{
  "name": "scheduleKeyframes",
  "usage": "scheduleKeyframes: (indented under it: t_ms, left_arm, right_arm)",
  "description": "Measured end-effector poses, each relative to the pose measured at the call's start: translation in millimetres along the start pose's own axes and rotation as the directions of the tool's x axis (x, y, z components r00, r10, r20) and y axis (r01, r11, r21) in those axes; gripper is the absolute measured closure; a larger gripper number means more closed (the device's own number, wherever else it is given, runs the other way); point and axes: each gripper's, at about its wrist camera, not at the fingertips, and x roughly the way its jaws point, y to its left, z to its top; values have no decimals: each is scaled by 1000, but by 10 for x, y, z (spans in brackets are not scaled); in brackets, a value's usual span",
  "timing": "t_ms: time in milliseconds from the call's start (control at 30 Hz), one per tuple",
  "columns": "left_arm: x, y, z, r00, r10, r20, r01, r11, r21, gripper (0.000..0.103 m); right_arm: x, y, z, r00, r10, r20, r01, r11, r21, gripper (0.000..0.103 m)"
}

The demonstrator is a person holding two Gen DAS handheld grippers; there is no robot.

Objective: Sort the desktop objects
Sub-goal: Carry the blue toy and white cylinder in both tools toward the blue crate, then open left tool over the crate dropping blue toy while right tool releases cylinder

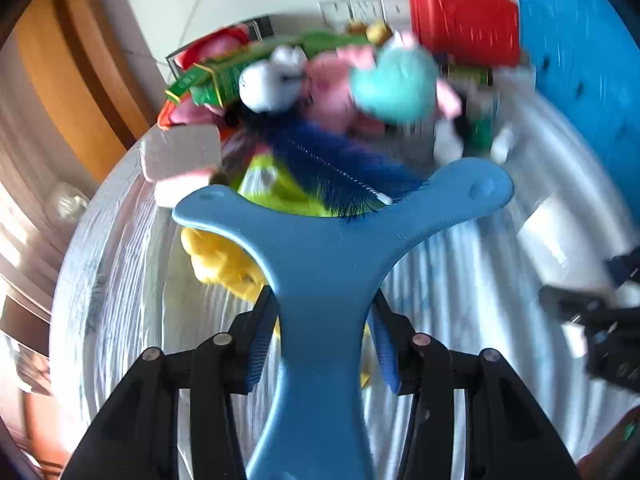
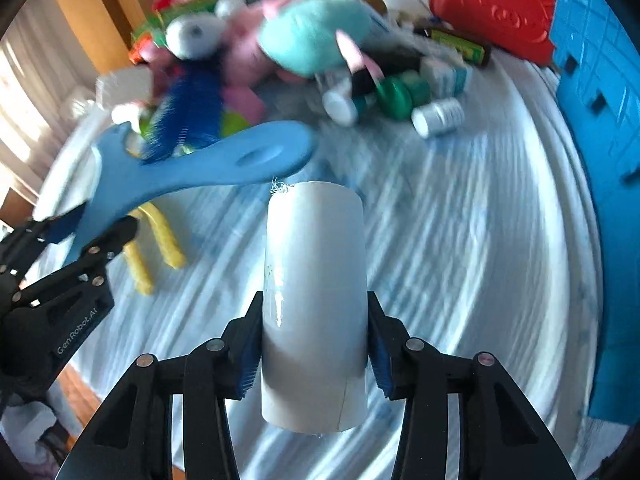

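Note:
My left gripper (image 1: 320, 348) is shut on the handle of a blue Y-shaped brush (image 1: 320, 256), whose dark blue bristle roller (image 1: 340, 160) spans its two prongs; it is held above the table. The brush (image 2: 208, 164) and the left gripper (image 2: 76, 248) also show at the left of the right wrist view. My right gripper (image 2: 314, 360) is shut on a white cylindrical roll (image 2: 314, 300) held upright above the table. Both views are motion-blurred.
A pile of plush toys (image 2: 312, 36), green boxes (image 1: 224, 76) and small bottles (image 2: 400, 96) lies at the back of the white table (image 2: 460, 260). A red case (image 2: 492, 4) and a blue crate (image 2: 600, 160) stand at the right. A yellow toy (image 2: 156, 236) lies below the brush.

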Motion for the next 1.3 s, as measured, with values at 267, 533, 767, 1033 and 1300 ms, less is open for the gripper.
scheduleKeyframes:
  t_ms: [267, 533, 767, 1033, 1300]
  left_arm:
    - [-578, 113, 440, 989, 5, 145, -1, 1000, -30, 58]
    - [-1194, 144, 929, 953, -35, 300, 34, 999, 9, 58]
    - [-1623, -101, 1384, 892, -151, 425, 117, 987, 106, 58]
    - [-2094, -954, 1781, 831, -258, 492, 187, 964, 190, 58]
    - [-2615, -2486, 2068, 776, -326, 540, 261, 945, 197, 58]
  right_arm:
    - [-661, 326, 502, 987, 15, 160, -10, 1000, -28, 58]
    - [-1390, 358, 931, 945, -58, 322, 56, 998, 15, 58]
    - [-2172, 114, 1052, 869, -219, 444, 169, 974, 150, 58]
    - [-2958, -675, 941, 782, -353, 514, 248, 932, 263, 58]
    - [-3769, -2046, 699, 732, -411, 543, 318, 911, 261, 58]
